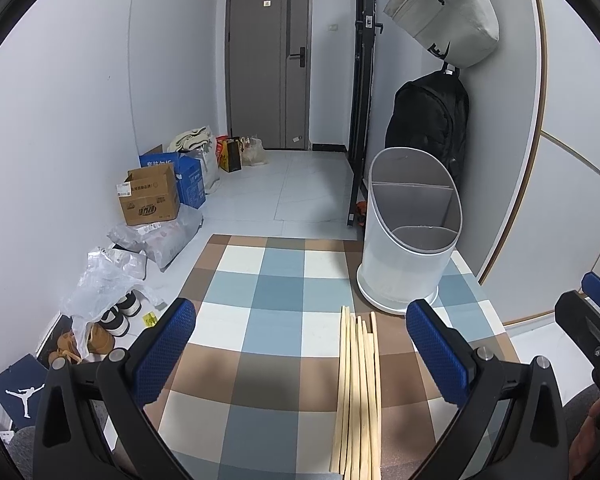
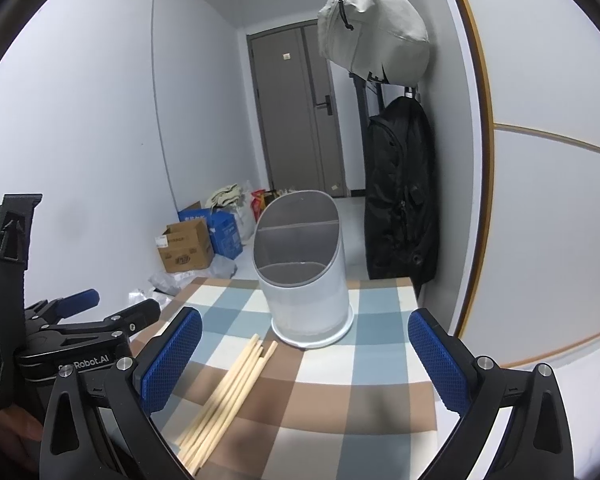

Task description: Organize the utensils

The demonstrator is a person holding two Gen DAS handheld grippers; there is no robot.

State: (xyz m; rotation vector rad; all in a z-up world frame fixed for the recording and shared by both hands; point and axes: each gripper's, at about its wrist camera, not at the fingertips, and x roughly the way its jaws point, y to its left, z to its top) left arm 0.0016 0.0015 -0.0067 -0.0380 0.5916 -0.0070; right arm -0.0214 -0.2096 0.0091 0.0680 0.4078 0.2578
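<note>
Several pale wooden chopsticks (image 1: 358, 392) lie bundled on the checked tablecloth (image 1: 260, 292), pointing toward a white utensil holder (image 1: 404, 248) with grey divided compartments, which look empty. My left gripper (image 1: 300, 356) is open and empty, its blue pads either side of the near end of the bundle, above it. In the right wrist view the chopsticks (image 2: 228, 396) lie left of centre and the holder (image 2: 306, 276) stands behind them. My right gripper (image 2: 304, 360) is open and empty, just right of the chopsticks.
The table's far edge is just behind the holder, with a wall panel (image 1: 540, 200) to the right. A black backpack (image 1: 428, 120) and a grey bag (image 1: 444, 12) hang behind. Boxes (image 1: 152, 196), bags and shoes (image 1: 116, 316) cover the floor at left.
</note>
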